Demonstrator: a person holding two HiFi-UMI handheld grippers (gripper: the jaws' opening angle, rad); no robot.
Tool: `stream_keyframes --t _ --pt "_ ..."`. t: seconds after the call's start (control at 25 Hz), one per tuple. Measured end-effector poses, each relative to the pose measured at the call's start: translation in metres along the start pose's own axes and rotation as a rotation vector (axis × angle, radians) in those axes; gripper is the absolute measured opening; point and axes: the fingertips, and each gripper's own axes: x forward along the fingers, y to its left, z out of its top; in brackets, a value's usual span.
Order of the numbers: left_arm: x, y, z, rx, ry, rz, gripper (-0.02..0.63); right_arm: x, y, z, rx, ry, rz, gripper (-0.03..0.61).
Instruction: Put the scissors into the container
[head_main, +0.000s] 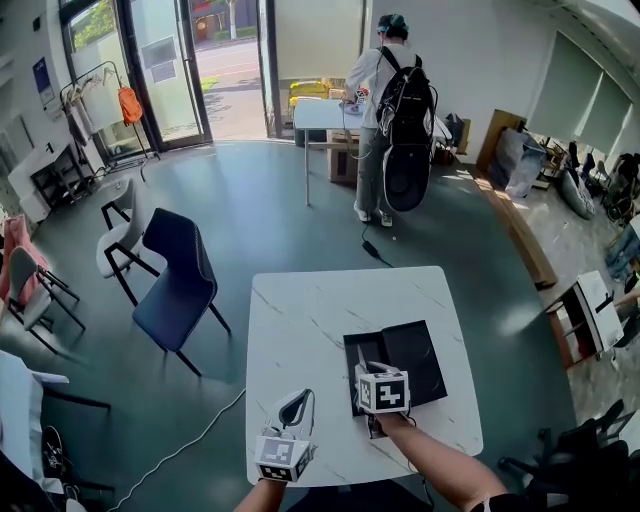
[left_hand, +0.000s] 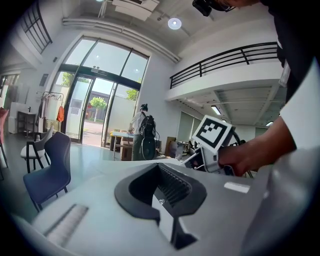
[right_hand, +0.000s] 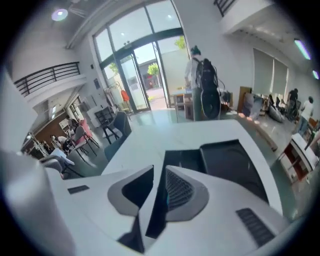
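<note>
A black container (head_main: 420, 350) lies open on the white marble table (head_main: 320, 310), right of its middle; in the right gripper view the container (right_hand: 235, 165) fills the space just ahead. My right gripper (head_main: 368, 368) hovers over the container's left half. Its jaws (right_hand: 159, 195) stand almost together, and a thin dark thing with a bluish sheen, the scissors (right_hand: 161, 210) as far as I can tell, sits clamped in the slit. A pale blade tip (head_main: 359, 356) sticks out ahead. My left gripper (head_main: 296, 402) rests shut and empty near the table's front edge (left_hand: 162, 200).
A dark blue chair (head_main: 180, 280) and a white chair (head_main: 118, 245) stand left of the table. A person with a black backpack (head_main: 390, 110) stands at a far table (head_main: 325, 112). A white cable (head_main: 190, 440) runs across the floor at front left.
</note>
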Motion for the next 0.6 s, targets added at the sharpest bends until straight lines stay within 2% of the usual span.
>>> stream_keyframes --t 0.16,0.24,0.36,0.52,0.6 --pt "0.002 -0.005 0.012 -0.033 -0.022 -0.01 0.009 -0.049 0.013 0.03 -0.148 -0.202 -0.032 0.015" --pt "0.002 -0.009 0.026 -0.051 -0.05 -0.02 0.009 -0.076 0.021 0.041 -0.202 -0.296 -0.031 0.008" --pt "0.0 -0.015 0.044 -0.046 -0.082 -0.03 0.009 -0.106 0.03 0.049 -0.236 -0.403 -0.009 0.006" --pt "-0.002 -0.021 0.053 -0.021 -0.081 -0.043 0.009 -0.138 0.038 0.055 -0.261 -0.538 0.012 0.006" --pt "-0.002 -0.023 0.055 -0.026 -0.077 -0.048 0.009 -0.156 0.041 0.059 -0.31 -0.619 -0.002 0.006"
